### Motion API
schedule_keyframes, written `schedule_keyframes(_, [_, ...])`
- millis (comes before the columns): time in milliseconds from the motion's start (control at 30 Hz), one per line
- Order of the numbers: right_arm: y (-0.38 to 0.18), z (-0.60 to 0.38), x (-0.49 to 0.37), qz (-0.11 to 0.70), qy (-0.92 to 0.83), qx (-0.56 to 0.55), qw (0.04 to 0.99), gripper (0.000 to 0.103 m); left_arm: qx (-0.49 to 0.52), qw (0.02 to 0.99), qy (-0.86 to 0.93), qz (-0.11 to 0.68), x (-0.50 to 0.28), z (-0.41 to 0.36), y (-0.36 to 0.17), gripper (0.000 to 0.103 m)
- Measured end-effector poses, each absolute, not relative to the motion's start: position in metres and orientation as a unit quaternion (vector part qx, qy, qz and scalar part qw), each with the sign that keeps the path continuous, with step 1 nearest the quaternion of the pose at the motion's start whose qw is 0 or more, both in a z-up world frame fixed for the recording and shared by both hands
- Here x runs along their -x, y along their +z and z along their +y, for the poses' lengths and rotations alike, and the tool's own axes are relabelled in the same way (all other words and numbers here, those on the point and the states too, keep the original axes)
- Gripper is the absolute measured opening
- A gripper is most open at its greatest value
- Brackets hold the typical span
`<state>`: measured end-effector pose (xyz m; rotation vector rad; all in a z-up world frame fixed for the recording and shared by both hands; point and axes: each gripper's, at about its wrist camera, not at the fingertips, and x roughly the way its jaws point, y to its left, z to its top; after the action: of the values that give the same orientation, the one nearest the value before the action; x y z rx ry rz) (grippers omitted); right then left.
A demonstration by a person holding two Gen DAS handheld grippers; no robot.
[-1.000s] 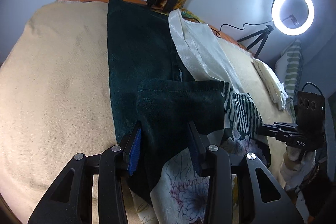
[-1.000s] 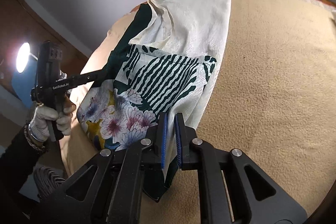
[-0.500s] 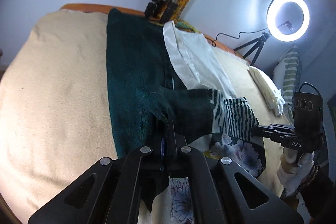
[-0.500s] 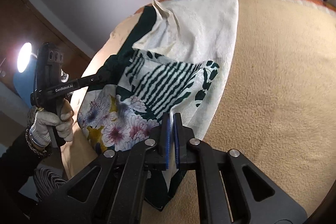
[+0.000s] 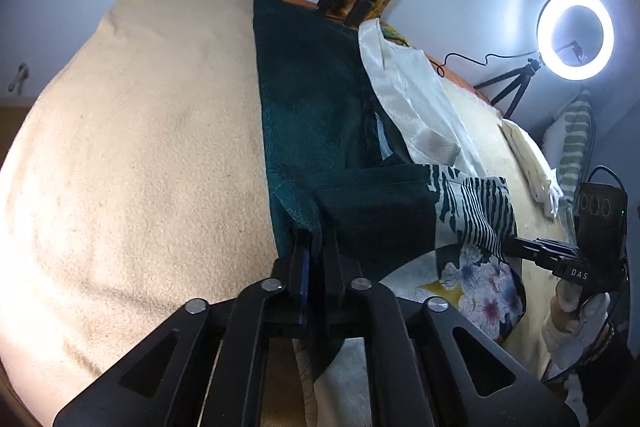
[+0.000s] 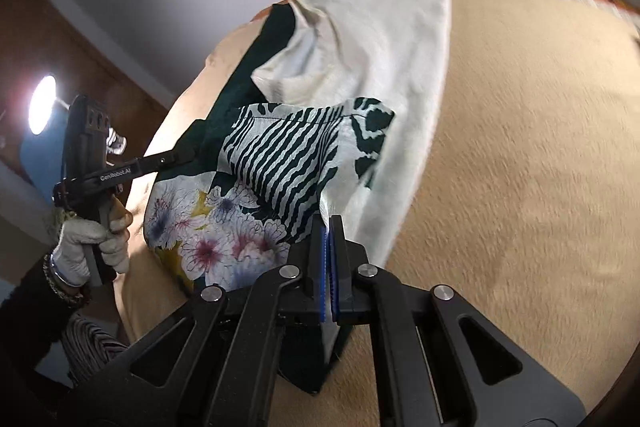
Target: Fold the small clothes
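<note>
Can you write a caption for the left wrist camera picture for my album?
The left gripper pinches the dark green edge of a garment lying on a beige blanket.

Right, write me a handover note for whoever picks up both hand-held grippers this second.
Left hand-held gripper: clamped on the dark green edge of the garment; its jaws shut about a second ago and have just eased slightly, cloth between them.
Right hand-held gripper: shut on the garment's white edge beside the striped panel.
Garment: a green, white and floral piece, spread lengthwise on the beige blanket, near end raised between the two grippers.
Done: both near corners gripped.
Left: probably carry the near end toward the far end, lay it flat, then fold further.
</note>
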<state>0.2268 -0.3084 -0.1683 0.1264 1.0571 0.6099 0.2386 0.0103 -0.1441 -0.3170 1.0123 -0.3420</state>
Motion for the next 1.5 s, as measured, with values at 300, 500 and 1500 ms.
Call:
schedule_keyframes(300, [-0.16,-0.323,-0.238,0.503,0.267,-0.073,0.819,0.02,0.121,0.869,-0.149,0.456,-0.247,0.015,-0.116,0.011])
schedule_keyframes(500, [-0.13,-0.328,-0.269,0.468,0.255,-0.05,0.845,0.032,0.137,0.874,-0.14,0.444,-0.282,0.029,-0.096,0.014])
schedule_keyframes(1500, [-0.152,-0.303,-0.476,0.465,0.202,-0.085,0.858,0.045,0.148,0.862,-0.131,0.466,-0.462,0.026,-0.146,0.047])
